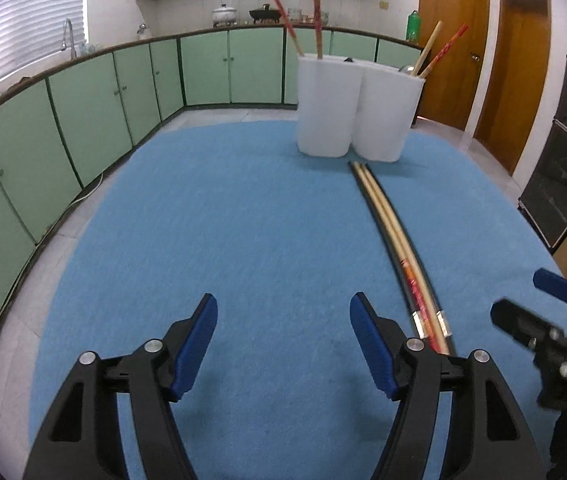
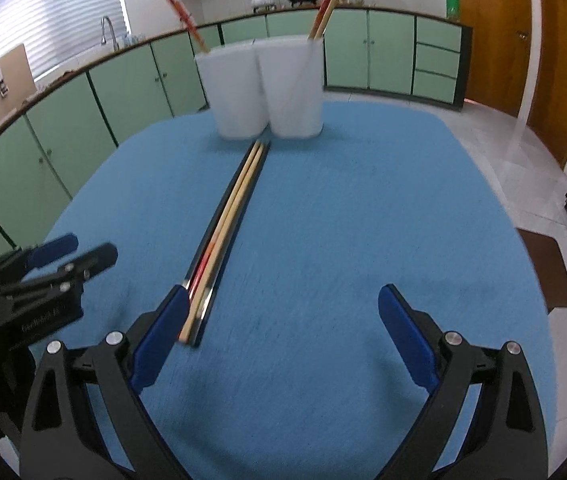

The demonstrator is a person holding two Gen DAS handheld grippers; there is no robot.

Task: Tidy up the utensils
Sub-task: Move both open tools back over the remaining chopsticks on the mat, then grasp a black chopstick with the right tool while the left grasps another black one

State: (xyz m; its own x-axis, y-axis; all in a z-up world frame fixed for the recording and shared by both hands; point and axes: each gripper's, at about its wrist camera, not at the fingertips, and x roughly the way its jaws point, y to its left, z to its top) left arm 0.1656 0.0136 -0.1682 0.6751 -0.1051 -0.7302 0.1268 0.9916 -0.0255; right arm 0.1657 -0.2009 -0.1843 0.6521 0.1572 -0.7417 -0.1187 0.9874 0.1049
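Observation:
Several chopsticks (image 1: 397,240), wooden and black, lie bundled side by side on the blue table mat (image 1: 243,240), pointing at two white holders (image 1: 357,110). Each holder has chopsticks standing in it (image 1: 315,12). My left gripper (image 1: 283,344) is open and empty, just left of the bundle's near end. My right gripper (image 2: 279,340) is open and empty; its left finger (image 2: 163,332) sits right beside the bundle's near end (image 2: 219,232). The holders (image 2: 263,88) stand at the mat's far edge in the right wrist view. Each gripper shows at the edge of the other's view (image 1: 555,320) (image 2: 47,272).
Green kitchen cabinets (image 1: 83,112) under a counter curve round the left and back. Wooden doors (image 1: 483,64) are at the right, a dark cabinet (image 1: 563,152) beside them. A brown floor mat (image 2: 547,268) lies to the table's right.

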